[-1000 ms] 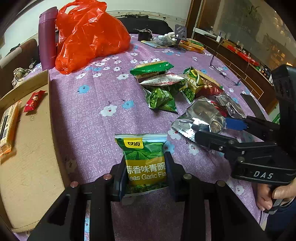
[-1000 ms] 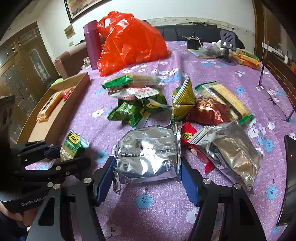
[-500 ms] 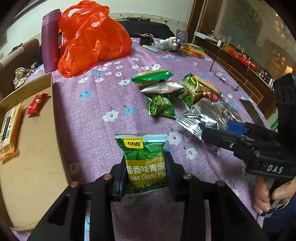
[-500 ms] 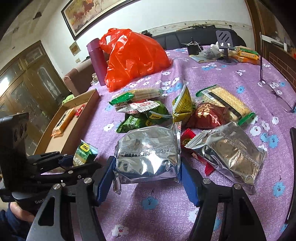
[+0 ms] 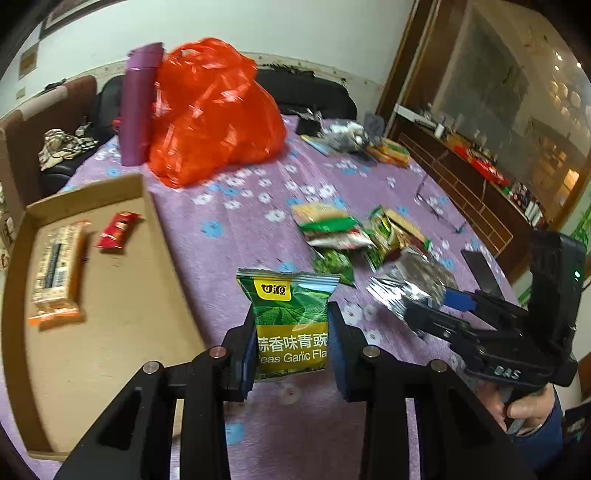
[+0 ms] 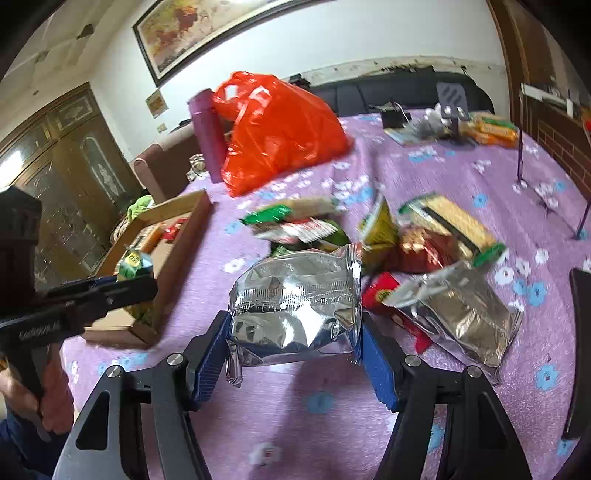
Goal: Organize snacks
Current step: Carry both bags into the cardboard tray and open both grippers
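Your left gripper (image 5: pixel 291 343) carries a green pea pack (image 5: pixel 290 317) printed "Garlic Fla" under Chinese characters and a yellow logo patch, its lower half pinched between the jaws, which are closing on it, the pack upright and lifted off the cloth (image 5: pixel 236 218); your right gripper (image 6: pixel 295 347), its body marked "DAS", clamps a crumpled silver pouch (image 6: pixel 295 299) across its full width, blue pads (image 6: pixel 208 362) pressing both side edges, the pouch raised above the cloth. No print on the silver pouch can be read. The table wears a purple cloth with white and blue flowers. At its left edge lies a shallow cardboard box (image 5: pixel 110 332) holding a long biscuit pack (image 5: pixel 55 266) and a small red wrapper (image 5: pixel 118 230); the pea pack hangs just right of the box's near wall. Mid-table, a heap of snacks (image 6: pixel 369 229) in green, red and yellow wrappers lies beyond the silver pouch, with a second silver pouch (image 6: pixel 458 310) just to its right. An orange plastic bag (image 5: pixel 210 110) and a purple flask (image 5: pixel 138 103) stand at the far side, touching. Behind them runs a dark sofa against a white wall with a framed painting (image 6: pixel 207 29); wooden cabinets flank the room. Your hand (image 5: pixel 528 406) in a blue sleeve grips the right handle
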Demonstrator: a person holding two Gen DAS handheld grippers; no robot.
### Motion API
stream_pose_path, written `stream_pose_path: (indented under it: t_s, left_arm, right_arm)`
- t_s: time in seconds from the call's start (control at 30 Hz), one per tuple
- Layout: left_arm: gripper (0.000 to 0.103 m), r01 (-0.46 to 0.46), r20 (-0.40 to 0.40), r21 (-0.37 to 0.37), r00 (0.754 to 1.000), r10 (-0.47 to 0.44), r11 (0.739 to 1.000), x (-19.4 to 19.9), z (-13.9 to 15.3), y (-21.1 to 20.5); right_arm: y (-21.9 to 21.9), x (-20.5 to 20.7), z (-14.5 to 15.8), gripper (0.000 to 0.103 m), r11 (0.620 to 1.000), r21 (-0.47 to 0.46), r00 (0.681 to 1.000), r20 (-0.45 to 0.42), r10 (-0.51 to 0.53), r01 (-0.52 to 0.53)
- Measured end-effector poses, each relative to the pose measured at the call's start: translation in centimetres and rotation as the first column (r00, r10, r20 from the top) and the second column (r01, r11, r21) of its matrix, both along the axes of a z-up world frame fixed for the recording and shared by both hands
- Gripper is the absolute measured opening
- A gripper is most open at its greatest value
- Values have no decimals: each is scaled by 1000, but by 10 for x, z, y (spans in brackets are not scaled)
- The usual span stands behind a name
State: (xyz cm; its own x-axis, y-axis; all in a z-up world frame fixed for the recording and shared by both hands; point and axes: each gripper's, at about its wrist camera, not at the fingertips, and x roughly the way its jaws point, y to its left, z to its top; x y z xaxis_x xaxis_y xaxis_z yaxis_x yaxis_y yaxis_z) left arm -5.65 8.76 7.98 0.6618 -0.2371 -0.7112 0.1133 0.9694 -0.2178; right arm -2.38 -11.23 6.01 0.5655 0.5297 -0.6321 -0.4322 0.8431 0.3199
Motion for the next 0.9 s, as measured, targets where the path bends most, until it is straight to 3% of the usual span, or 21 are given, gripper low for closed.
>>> stream_pose_path:
  t_s: [0.33,0.63,0.9]
  left_arm:
    - [32,-130,41,-33,991,131,991,-15,14,63]
    - [32,-277,-14,-47,961,277,960,-35,-9,130]
    - [33,-325,-57,-44,945,323,945,-37,-27,153]
  right_arm:
    - [42,-8,25,72,996,13,996,2,93,-93]
    - [118,-5,41,72,973,-34,973,19,228,-228]
    - [193,20,35,73,954,-27,954,-53,295,-297]
